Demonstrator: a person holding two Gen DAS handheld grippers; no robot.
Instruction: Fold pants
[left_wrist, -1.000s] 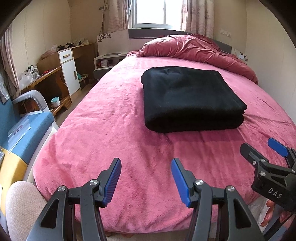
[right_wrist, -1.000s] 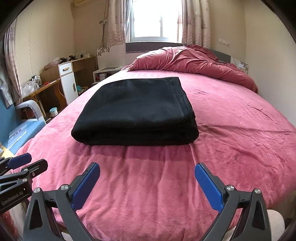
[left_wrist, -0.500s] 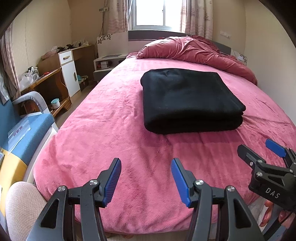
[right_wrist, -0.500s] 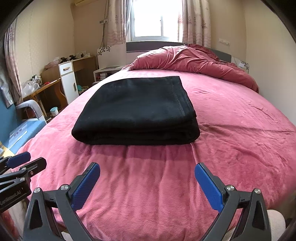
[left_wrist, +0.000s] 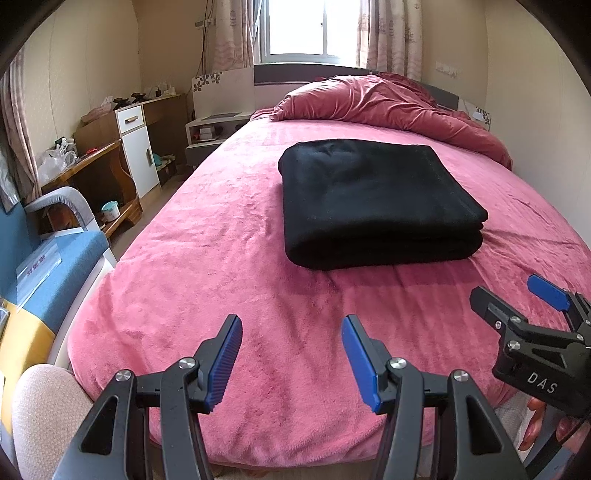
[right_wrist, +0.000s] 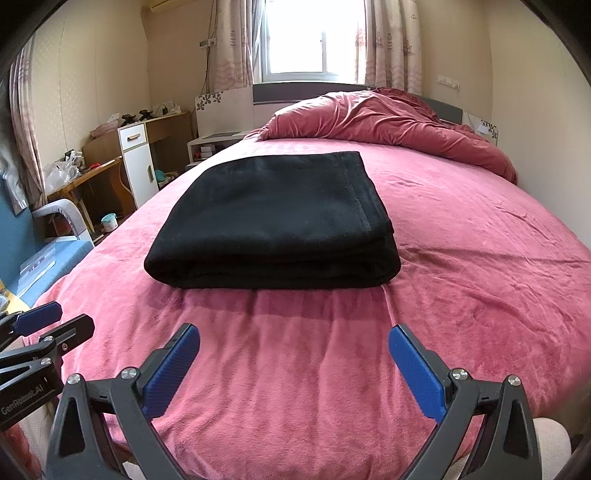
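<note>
Black pants (left_wrist: 376, 203) folded into a thick, squared stack, lying flat on the pink bed (left_wrist: 207, 266), at 12 o'clock from the right gripper (right_wrist: 293, 373) and about 1 o'clock from the left gripper (left_wrist: 291, 358). Layered fold facing the foot of the bed, stitched hem along the 3 o'clock side in the right wrist view; edges lined up, no leg or waistband hanging loose. Probably finished, judging by that tidy shape.

Left gripper spread moderately, nothing between its blue pads (left_wrist: 225, 362). Right gripper spread wider, likewise holding nothing. Both hovering over the near edge of the bed, well apart from the pants, touching no cloth. Held back and open most likely because no further fold is needed and a released stack is best left alone; soft fleece of this kind slumps if nudged.

Each gripper visible in the other's camera: right one at 4 o'clock in the left view, left one at 8 o'clock in the right view, so side by side with the left slightly lower.

Crumpled duvet (right_wrist: 384, 122) piled at the headboard, at 12 o'clock beyond the pants, clear of them. Desk (left_wrist: 122, 147) and blue chair (left_wrist: 55, 266) at 9 to 10 o'clock, off the bed.
</note>
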